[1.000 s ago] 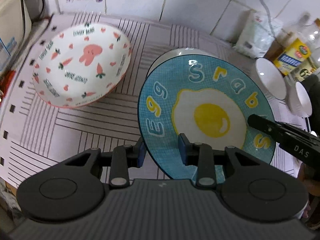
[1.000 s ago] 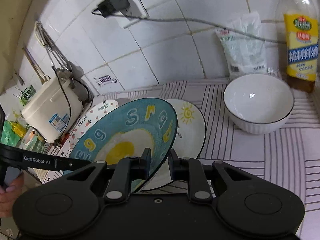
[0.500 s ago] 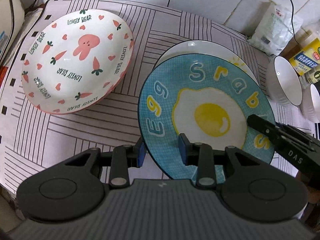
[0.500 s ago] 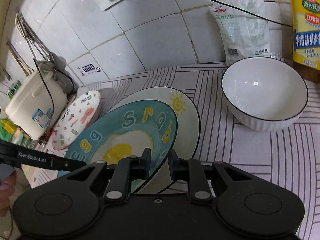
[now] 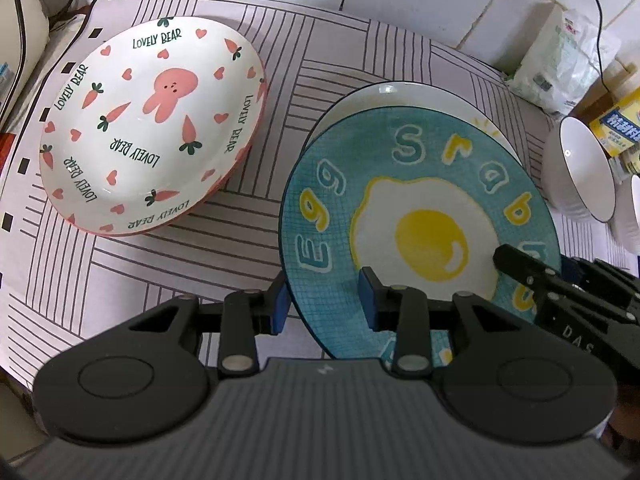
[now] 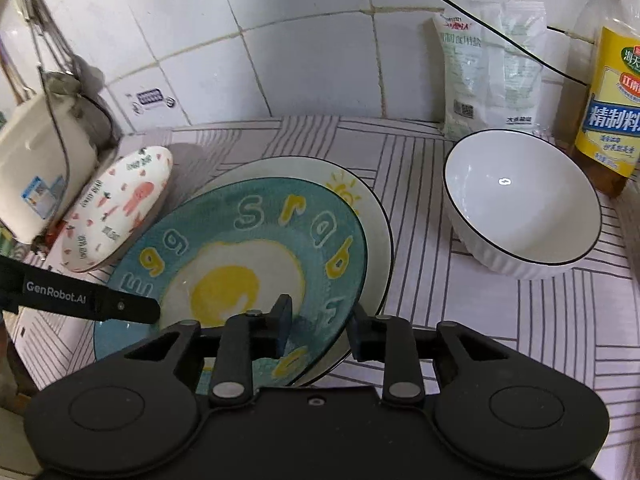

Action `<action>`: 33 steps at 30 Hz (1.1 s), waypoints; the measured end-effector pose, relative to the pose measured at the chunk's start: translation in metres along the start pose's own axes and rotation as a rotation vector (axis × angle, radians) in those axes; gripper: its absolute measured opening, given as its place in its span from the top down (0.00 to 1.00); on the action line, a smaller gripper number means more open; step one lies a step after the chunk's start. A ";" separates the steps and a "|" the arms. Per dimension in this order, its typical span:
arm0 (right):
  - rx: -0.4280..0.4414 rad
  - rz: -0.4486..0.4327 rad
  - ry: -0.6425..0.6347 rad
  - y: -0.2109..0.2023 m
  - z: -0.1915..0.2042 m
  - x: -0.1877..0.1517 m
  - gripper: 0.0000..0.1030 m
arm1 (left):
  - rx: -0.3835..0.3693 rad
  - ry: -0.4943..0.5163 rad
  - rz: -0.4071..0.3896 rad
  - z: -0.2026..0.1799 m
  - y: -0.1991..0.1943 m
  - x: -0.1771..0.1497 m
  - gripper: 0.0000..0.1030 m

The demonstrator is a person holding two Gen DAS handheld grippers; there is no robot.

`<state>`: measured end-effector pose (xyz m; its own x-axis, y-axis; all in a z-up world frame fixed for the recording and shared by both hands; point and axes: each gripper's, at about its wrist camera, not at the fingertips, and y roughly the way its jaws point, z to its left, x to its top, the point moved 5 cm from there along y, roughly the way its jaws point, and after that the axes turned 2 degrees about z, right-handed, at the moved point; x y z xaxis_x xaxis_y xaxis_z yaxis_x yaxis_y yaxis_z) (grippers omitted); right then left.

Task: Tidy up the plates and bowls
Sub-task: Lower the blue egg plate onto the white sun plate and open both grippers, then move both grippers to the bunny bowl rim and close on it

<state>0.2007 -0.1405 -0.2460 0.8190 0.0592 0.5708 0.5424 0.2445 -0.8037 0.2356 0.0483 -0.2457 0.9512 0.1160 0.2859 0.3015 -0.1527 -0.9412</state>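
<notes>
Egg plate (image 5: pixel 420 208) lying on top of the white sun plate (image 5: pixel 380 96), near the middle of the striped worktop (image 5: pixel 240 252), slightly off-centre so that a crescent of the lower plate shows at the far side. Looks like one stack of two made.

Right gripper (image 6: pixel 320 328) just been opening: jaws apart, the egg plate's near rim passing between the pads with a visible gap, so released on that side. Left gripper (image 5: pixel 323 304) straddling the opposite rim, one pad outside the edge, the other over the blue face. Cannot tell whether the pads press or merely flank it.

Left to do, judging by what lies around: free the left side and draw both grippers clear without dragging the top plate. Then the rabbit dish (image 5: pixel 152 120), apart to the left and tilted on something beneath it, not yet gathered. White bowl (image 6: pixel 520 208) off to the right near the bottle, not yet nested.
</notes>
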 end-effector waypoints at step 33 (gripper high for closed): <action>0.008 -0.135 -0.004 -0.105 0.032 -0.015 0.59 | 0.005 0.209 -0.172 -0.033 -0.123 -0.030 0.65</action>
<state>0.1255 -0.1363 -0.1651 0.7378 0.0291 0.6744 0.6463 0.2579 -0.7182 0.1722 0.0316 -0.1322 0.8789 -0.0654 0.4724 0.4603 -0.1430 -0.8762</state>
